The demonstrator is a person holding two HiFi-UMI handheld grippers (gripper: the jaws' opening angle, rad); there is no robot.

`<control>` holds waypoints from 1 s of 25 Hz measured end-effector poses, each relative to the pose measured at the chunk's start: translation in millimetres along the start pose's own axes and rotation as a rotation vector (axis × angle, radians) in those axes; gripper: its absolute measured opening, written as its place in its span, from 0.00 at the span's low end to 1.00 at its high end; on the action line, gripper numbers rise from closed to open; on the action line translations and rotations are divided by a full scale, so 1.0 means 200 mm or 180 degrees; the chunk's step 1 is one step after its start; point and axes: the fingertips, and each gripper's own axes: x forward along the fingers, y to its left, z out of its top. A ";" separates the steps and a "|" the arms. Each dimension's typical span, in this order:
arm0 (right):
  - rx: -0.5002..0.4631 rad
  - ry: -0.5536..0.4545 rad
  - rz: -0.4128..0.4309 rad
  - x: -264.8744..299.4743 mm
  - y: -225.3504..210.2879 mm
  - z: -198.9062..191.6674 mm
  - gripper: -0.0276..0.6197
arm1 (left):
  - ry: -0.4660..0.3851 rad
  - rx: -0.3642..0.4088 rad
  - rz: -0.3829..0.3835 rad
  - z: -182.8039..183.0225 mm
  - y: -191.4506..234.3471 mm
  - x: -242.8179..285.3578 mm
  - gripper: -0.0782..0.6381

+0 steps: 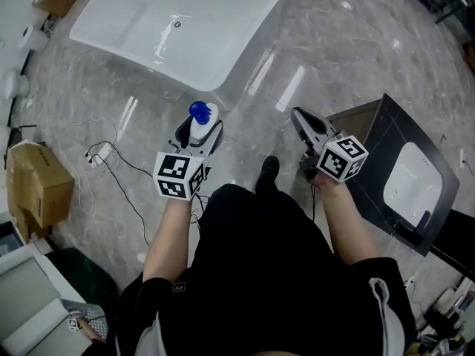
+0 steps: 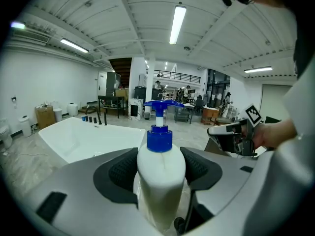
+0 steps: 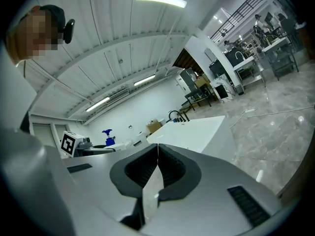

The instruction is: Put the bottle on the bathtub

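White plastic pump bottle (image 1: 199,117), blue pump head up, is upright in the left hand-held gripper (image 1: 199,133). The ribbed pads clamp its body from both sides, below the shoulder. My guess is that grip keeps it vertical for a straight set-down. It's in the air above the floor, not on the tub yet.

Right hand-held gripper (image 3: 157,167) is at the bottle's 3 o'clock, well apart from it. Its jaws are closed and empty, so it looks like a spare for now.

White rectangular bathtub (image 1: 241,50) is near, at 11–12 o'clock. Its flat rim is bare on the near corner, which is the likely landing spot.

The glossy grey marble-look floor (image 1: 334,50) has loose cables (image 1: 111,158) at 8–9 o'clock, with a cardboard box (image 1: 37,184) further out. A black cabinet with white basin (image 1: 412,176) is at 4 o'clock. It's an open workshop hall with strip lights.
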 end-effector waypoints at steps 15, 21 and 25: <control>0.0141 0.0127 -0.0410 0.26 -0.40 -0.28 0.09 | 0.0147 -0.0022 -0.0302 -0.32 0.13 0.46 0.49; 0.0252 0.0060 -0.0441 0.36 -0.56 -0.51 0.09 | 0.0279 -0.0010 -0.0357 -0.58 0.15 0.63 0.49; 0.0292 0.0064 -0.0357 0.43 -0.66 -0.74 0.09 | 0.0351 0.0113 -0.0465 -0.77 0.16 0.74 0.49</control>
